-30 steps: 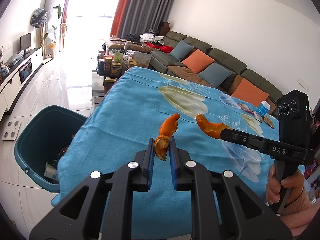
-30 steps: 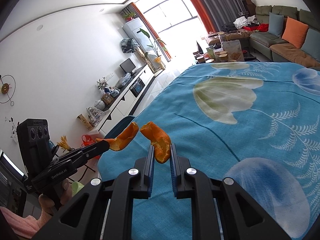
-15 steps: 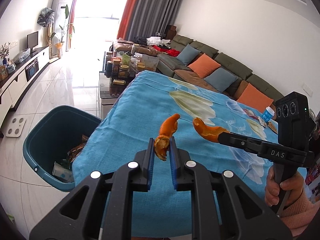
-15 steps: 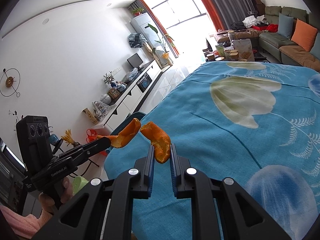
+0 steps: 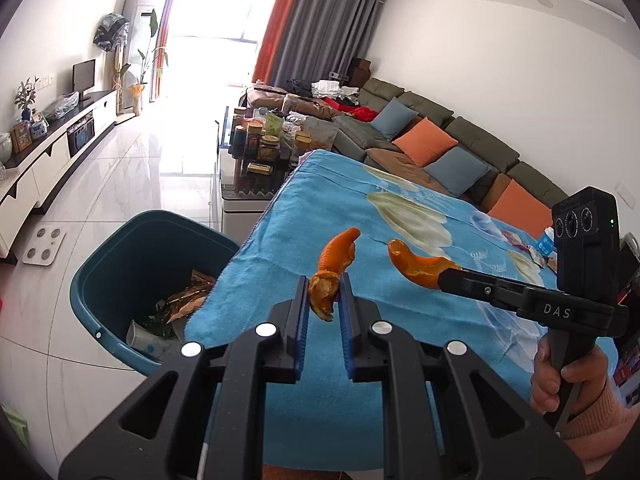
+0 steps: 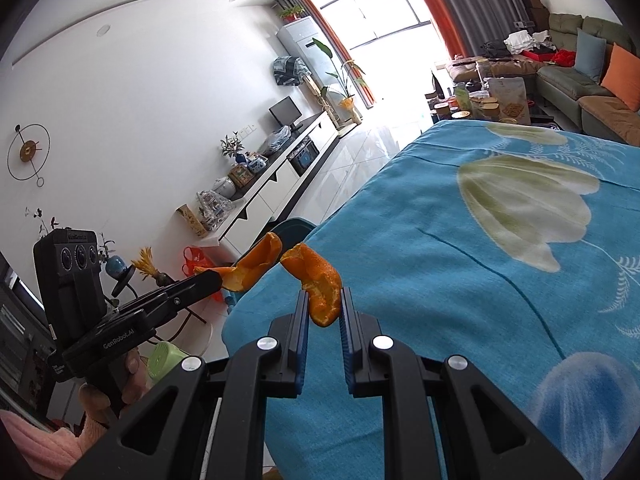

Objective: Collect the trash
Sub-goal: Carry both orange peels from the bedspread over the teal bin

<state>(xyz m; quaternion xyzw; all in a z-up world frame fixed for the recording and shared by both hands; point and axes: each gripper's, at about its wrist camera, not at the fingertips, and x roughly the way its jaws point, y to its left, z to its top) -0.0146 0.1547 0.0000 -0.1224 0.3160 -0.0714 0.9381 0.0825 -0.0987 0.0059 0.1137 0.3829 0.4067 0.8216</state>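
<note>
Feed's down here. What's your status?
Left gripper shut on peel. Right gripper shut on peel. Bin unobstructed.

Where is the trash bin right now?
In the left wrist view the teal trash bin stands on the white floor at lower left, beside the corner of the blue tablecloth, already holding some trash. The right wrist view shows only its rim.

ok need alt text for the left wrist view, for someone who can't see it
The left gripper pinches an orange peel above a blue-clothed table; the right gripper holds another peel beside it. A teal bin with trash stands on the floor, lower left.
</note>
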